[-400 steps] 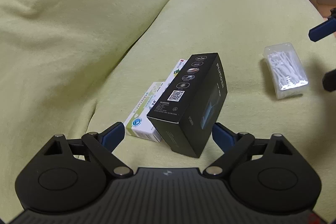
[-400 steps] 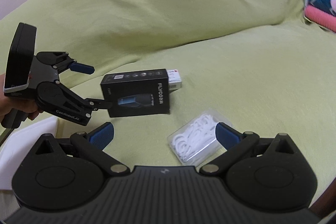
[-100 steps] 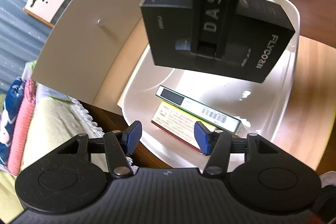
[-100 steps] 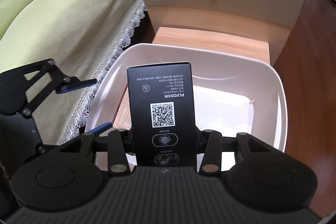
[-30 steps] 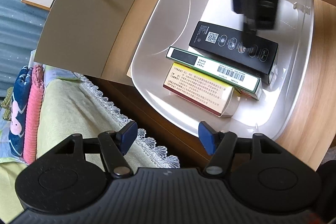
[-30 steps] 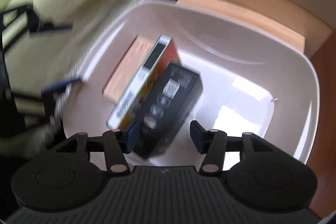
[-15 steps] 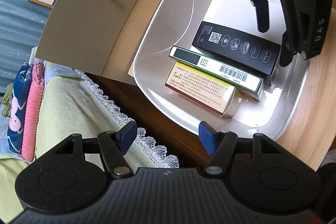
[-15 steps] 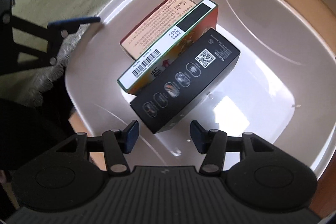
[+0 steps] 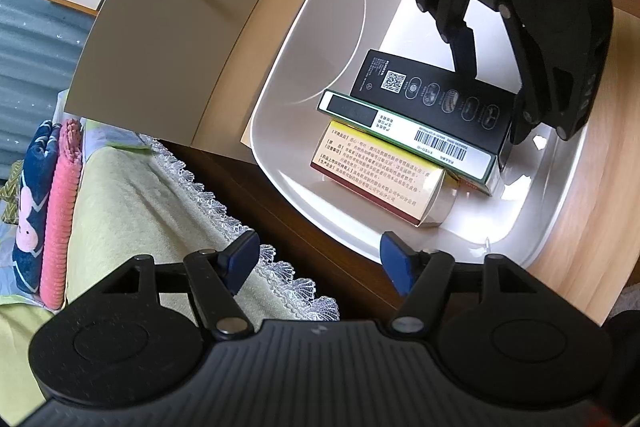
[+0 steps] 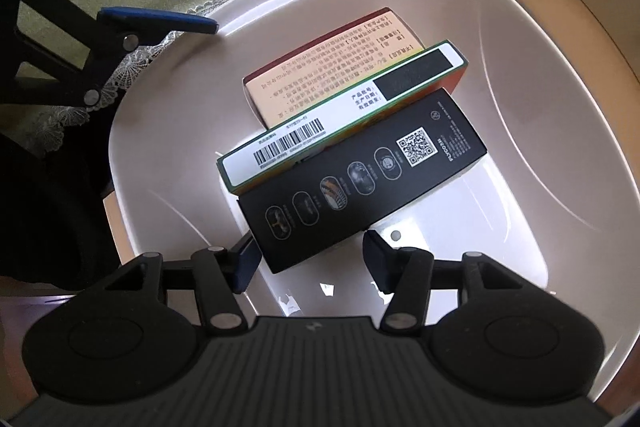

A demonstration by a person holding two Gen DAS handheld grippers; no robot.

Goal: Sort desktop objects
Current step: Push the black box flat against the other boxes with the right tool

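Item: black box (image 10: 362, 175). Location: inside the white basin (image 10: 540, 115), lying flat beside the green-edged box (image 10: 340, 125), which leans over the tan box (image 10: 328, 67). All three lie side by side, long axes parallel.

Your right gripper (image 10: 306, 257): fingers apart, nothing between them, hanging just above the near end of the black box. The box runs away from you, up and to the right, so its long axis lies roughly along your fingers, slightly skewed. No contact is evident.

Your left gripper (image 9: 320, 259): fingers apart, empty, over the dark table edge outside the basin rim, well off from the boxes. The right is clearly nearer.

Judgement: the black box looks delivered; the right only has to lift clear.

Not legible: the lower faces of the boxes, the basin's near rim behind the gripper body, and anything left to sort outside these views.
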